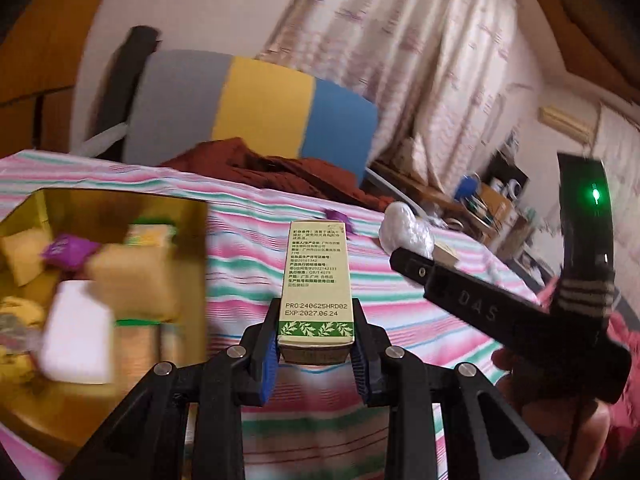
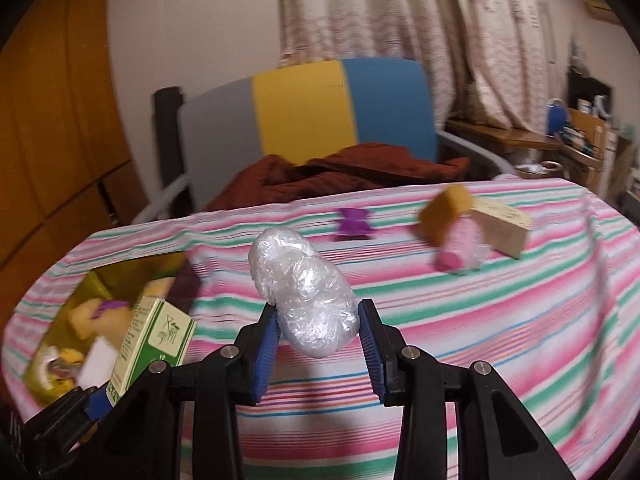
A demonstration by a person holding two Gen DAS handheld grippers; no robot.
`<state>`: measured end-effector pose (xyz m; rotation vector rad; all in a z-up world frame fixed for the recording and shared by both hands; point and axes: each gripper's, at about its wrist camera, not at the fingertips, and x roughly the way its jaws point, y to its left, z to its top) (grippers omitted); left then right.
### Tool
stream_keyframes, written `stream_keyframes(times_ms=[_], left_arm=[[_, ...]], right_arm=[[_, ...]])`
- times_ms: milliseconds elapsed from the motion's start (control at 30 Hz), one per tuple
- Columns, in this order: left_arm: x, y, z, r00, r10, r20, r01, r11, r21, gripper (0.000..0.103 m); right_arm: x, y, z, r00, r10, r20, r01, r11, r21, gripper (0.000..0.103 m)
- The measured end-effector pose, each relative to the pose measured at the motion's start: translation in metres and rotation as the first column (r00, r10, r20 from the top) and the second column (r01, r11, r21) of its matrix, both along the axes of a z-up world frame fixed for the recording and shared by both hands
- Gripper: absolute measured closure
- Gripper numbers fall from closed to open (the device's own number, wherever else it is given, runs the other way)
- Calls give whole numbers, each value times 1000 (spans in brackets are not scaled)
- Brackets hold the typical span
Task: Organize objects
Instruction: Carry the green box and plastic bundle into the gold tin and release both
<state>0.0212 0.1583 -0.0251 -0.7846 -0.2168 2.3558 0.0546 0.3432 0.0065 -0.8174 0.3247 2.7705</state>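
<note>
1. The left hand-held gripper (image 1: 316, 354) is closed on the base of a tall green-and-cream carton (image 1: 316, 284), which stands upright between the blue pads; the carton is held above the striped tabletop (image 1: 256, 248), just right of the gold tin (image 1: 120, 196).
2. The right hand-held gripper (image 2: 318, 336) holds a crumpled clear plastic bundle (image 2: 306, 292); its jaws are partly closed around the lower end, and the bundle leans up and away from them.
3. The tin already holds tan pouches, a purple packet and a white block (blurred, so no finer detail can be told), which suggests the sorting is well under way.
4. Still loose on the tabletop at the far side are a purple wrapper (image 2: 352, 224), an orange-tan block (image 2: 446, 210), a pink roll (image 2: 458, 250) and a pale box (image 2: 502, 224), the last three touching or nearly so.
5. To place the carton well, I would carry it left over the open tin, tip it flat so it lies beside the white block instead of on end, and open only when it is low inside the walls.
6. The grip on the bundle looks slight; squeezing soft plastic invites slipping, so it should travel low and go in second.
7. Keep the two grippers from crossing over the tin.
</note>
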Motion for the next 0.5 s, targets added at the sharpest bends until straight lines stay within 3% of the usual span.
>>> stream_keyframes(times_ms=[300,500], left_arm=[[-21,-90,13,986,168,3,-168,986,-12,73],[-41,-156,11,953,299,41,-299,954,1,73]], right_arm=[[-38,-93,6,973,230,6,-229,972,-53,64],[-71,-146,7,945,325,26,-323,944,-63,64]])
